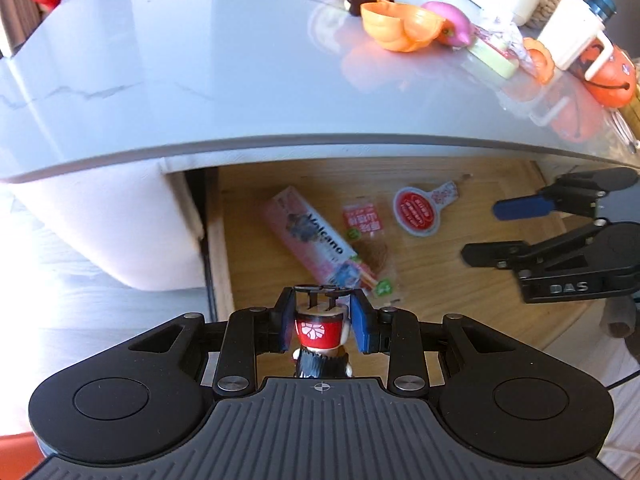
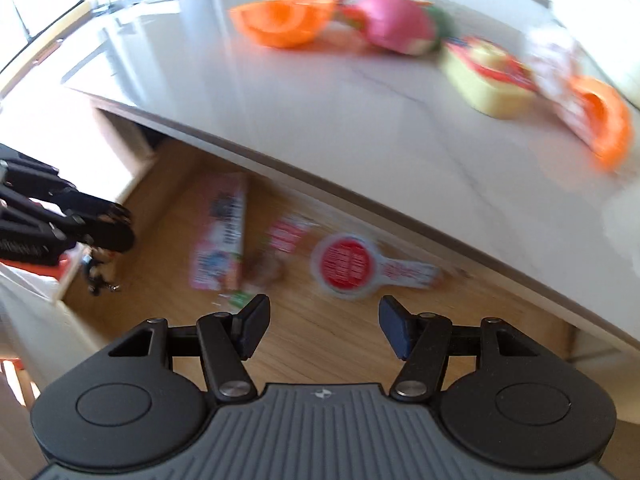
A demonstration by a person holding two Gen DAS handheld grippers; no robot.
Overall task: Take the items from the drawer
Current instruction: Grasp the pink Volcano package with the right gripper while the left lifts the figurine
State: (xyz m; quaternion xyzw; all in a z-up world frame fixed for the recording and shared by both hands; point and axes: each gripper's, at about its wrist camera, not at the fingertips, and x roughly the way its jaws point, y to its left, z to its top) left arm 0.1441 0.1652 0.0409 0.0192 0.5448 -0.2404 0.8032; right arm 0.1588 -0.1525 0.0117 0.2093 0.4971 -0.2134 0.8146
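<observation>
This looks like a home living space. Ahead of the hand-held gripper (image 1: 323, 320) a glossy white marble-look counter (image 1: 192, 64) carries plastic toy food: an orange pumpkin half (image 1: 400, 24) and a pink toy fruit (image 1: 452, 26). Below the hand-held gripper, an open light wooden drawer (image 1: 440, 280) holds snack packets, such as a pink rectangular box (image 1: 312, 236).

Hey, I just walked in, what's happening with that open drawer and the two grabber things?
A person is emptying the wooden drawer under the white tabletop with two handheld grippers. The left gripper is closed on a small figurine with a red band. The right gripper hangs open and empty above the drawer. A pink box, a snack packet and a round red-labelled pack lie inside. Several toys sit on the tabletop.
</observation>
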